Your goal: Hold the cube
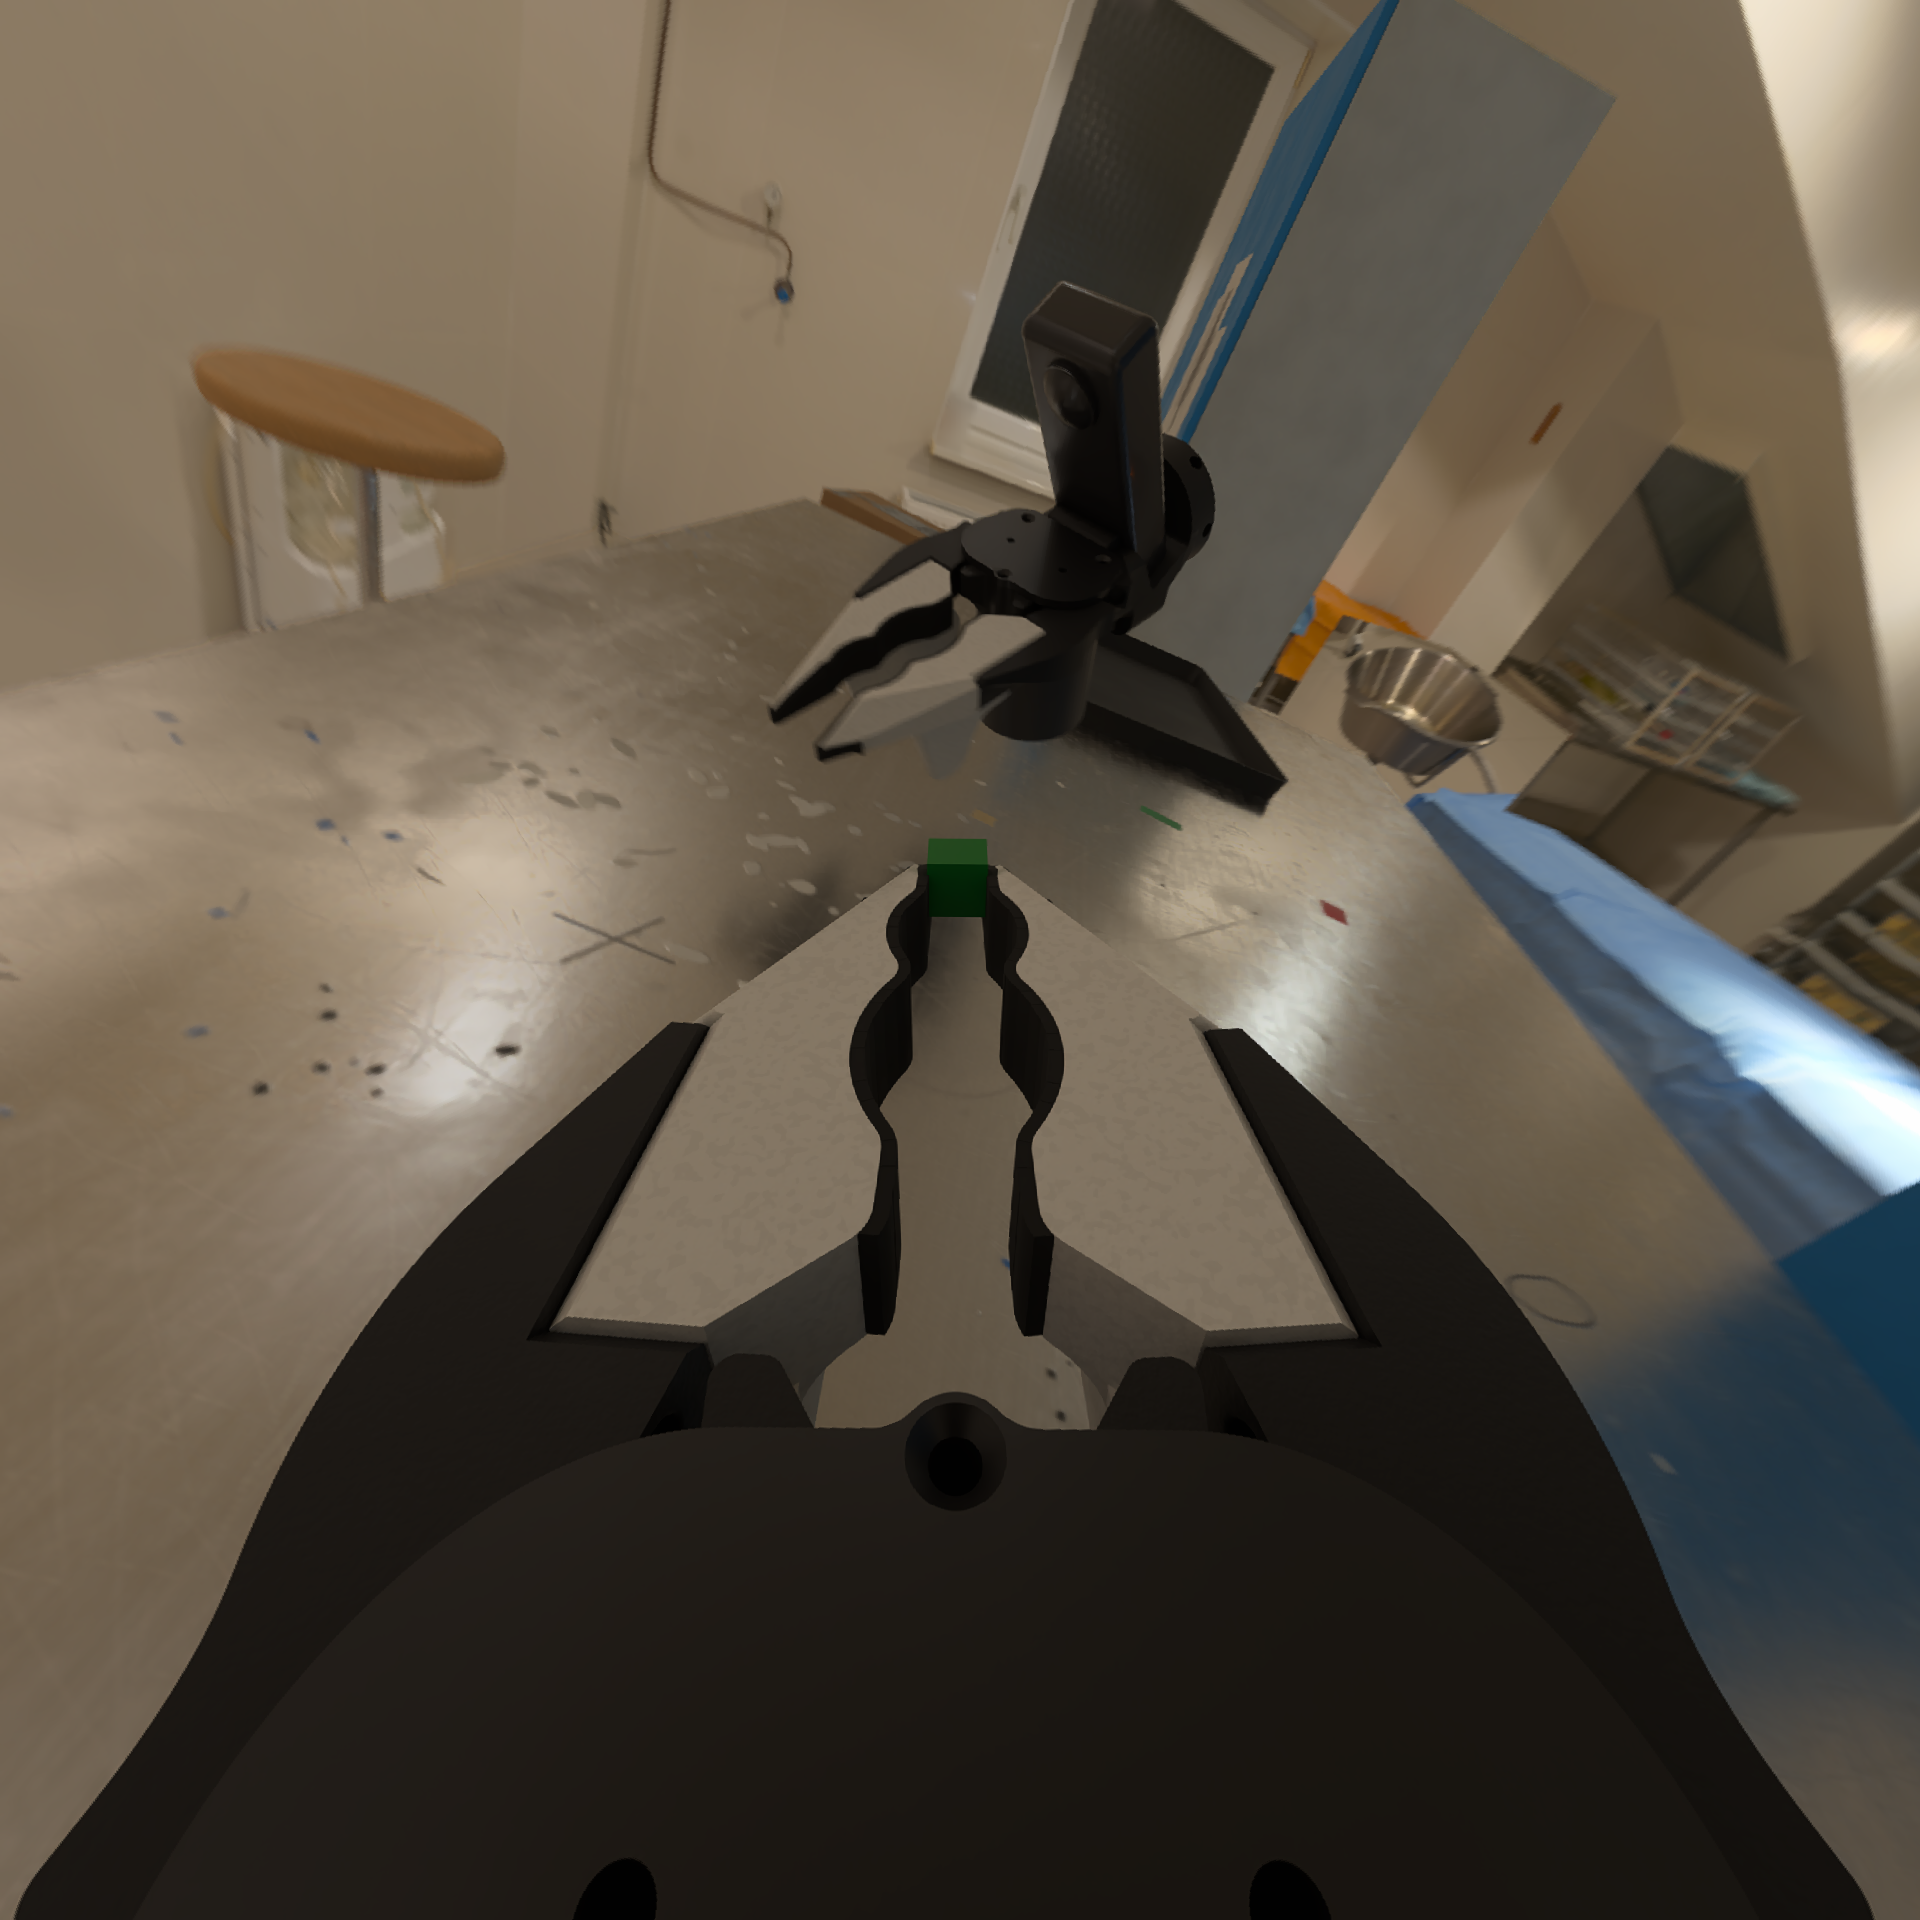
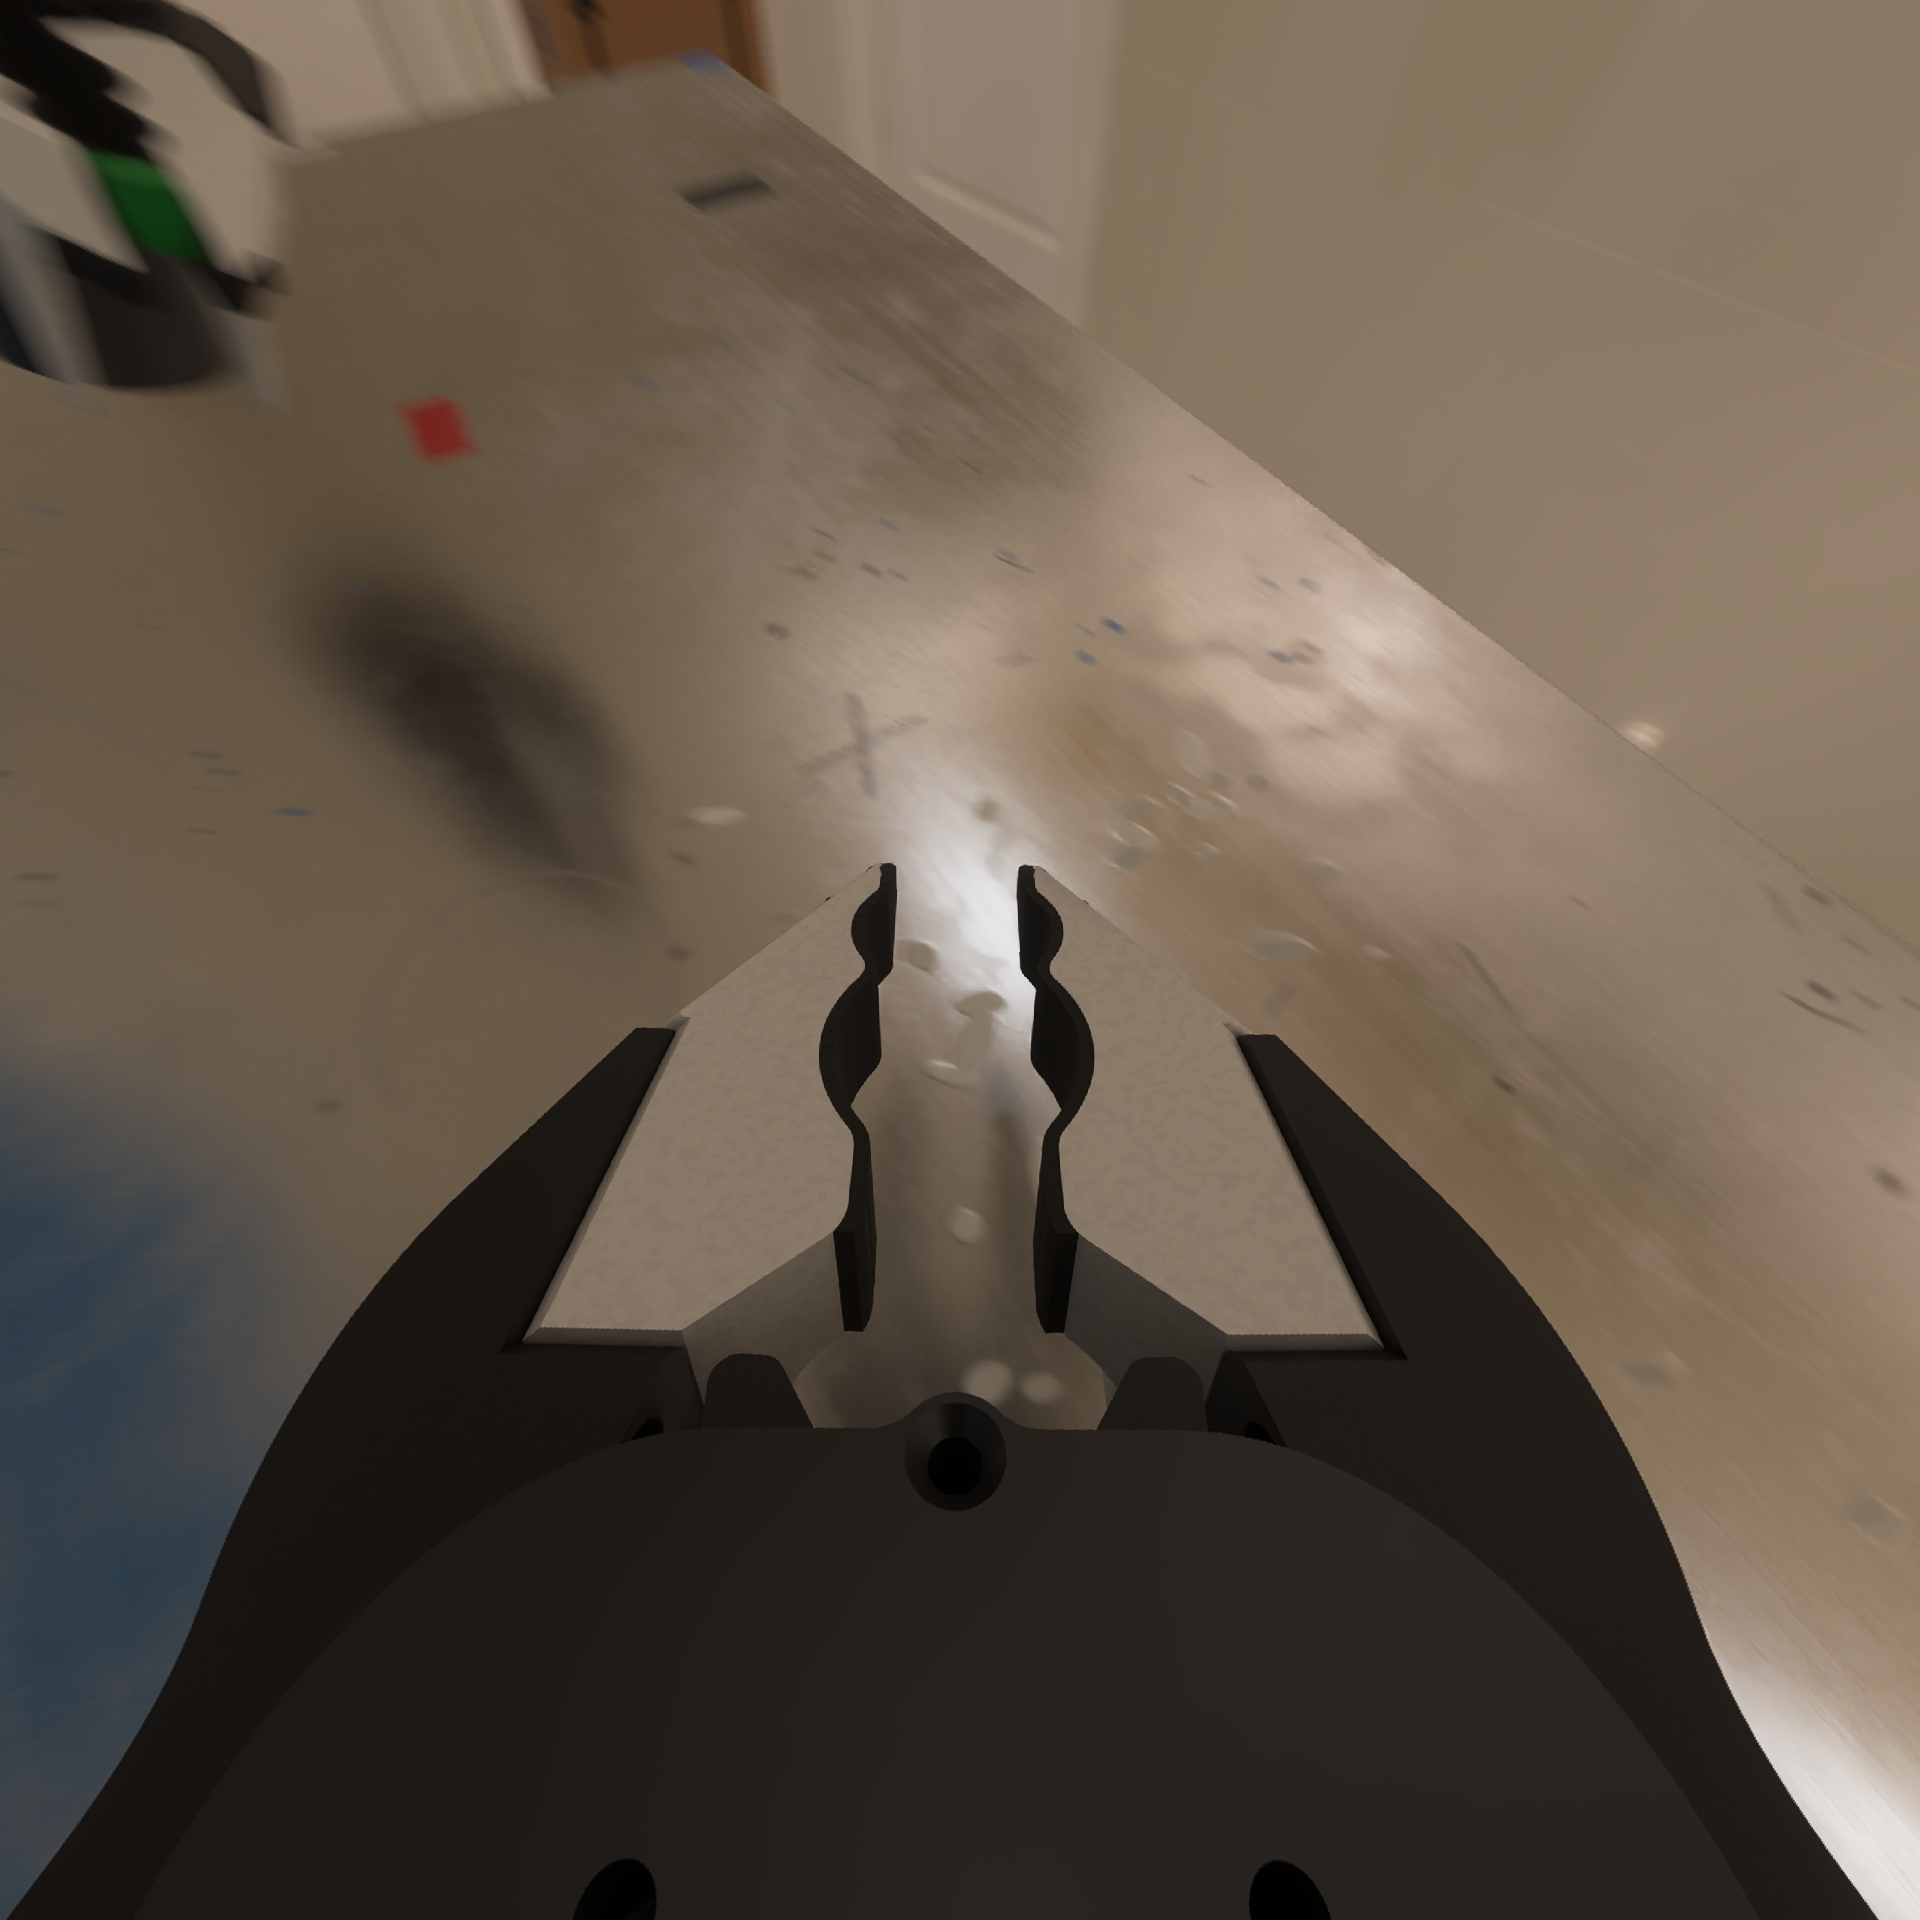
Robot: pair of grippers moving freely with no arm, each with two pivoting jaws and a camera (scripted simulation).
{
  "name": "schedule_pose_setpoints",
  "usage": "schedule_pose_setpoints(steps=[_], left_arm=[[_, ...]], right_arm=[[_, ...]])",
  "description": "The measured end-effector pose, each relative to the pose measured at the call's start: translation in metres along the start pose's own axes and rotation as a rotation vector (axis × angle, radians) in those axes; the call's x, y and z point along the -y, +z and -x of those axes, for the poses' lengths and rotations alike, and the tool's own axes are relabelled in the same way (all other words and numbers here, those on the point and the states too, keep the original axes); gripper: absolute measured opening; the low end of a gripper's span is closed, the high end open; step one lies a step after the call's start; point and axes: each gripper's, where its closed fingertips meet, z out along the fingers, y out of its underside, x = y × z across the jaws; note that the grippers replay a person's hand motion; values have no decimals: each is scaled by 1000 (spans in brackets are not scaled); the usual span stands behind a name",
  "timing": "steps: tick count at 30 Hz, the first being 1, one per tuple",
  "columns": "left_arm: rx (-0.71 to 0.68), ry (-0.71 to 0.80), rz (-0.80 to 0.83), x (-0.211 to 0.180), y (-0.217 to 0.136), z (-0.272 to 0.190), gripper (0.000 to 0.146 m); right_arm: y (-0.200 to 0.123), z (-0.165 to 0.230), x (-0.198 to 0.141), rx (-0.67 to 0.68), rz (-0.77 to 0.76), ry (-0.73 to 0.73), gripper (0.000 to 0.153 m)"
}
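Note:
A small green cube (image 1: 957,878) sits between the tips of my left gripper (image 1: 957,883), which is shut on it above the metal table (image 1: 416,831). The cube also shows in the right wrist view (image 2: 145,213) at the top left, pinched between the left gripper's pale fingers (image 2: 62,177). My right gripper (image 2: 957,873) is open and empty, pointing down at the table top (image 2: 1247,675). In the left wrist view the right gripper (image 1: 821,727) hovers beyond the cube, a little to its left, its jaws slightly apart.
A black tray (image 1: 1195,727) lies on the table behind the right gripper. A red mark (image 2: 440,430) and a drawn cross (image 2: 862,743) are on the table. A blue cloth (image 1: 1662,987) runs along the right edge. A steel bowl (image 1: 1418,696) and a round wooden stool (image 1: 343,416) stand beyond.

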Motion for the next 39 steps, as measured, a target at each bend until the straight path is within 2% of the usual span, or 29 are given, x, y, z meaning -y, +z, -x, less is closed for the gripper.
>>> schedule_pose_setpoints(steps=[7, 10, 14, 19, 22, 25, 28, 34, 37, 39], left_arm=[[18, 338, -110, 7, 8, -23, 9], [-7, 429, -124, 4, 15, -38, 9], [-24, 473, -133, 1, 23, -51, 9], [0, 510, -144, 3, 26, -53, 9], [43, 564, -104, -2, 27, -48, 9], [85, 600, -68, -9, 30, -42, 9], [132, 643, 4, -18, 35, -34, 9], [219, 684, 28, -18, 33, -23, 9], [237, 712, 22, -16, 30, -21, 9], [245, 730, 13, -15, 28, -21, 9]], right_arm=[[-3, 108, 38, 419, -166, -27, 25], [-2, 132, 47, 447, -228, -63, 25], [-2, 145, 53, 460, -278, -97, 23], [-7, 142, 62, 410, -326, -133, 13], [-18, 137, 72, 433, -397, -88, 9], [-22, 137, 76, 483, -406, -32, 12], [-21, 138, 73, 487, -400, -37, 14], [-20, 127, 70, 439, -367, -53, 18], [-22, 107, 69, 409, -341, 18, 19], [-22, 101, 63, 451, -284, 100, 22]])
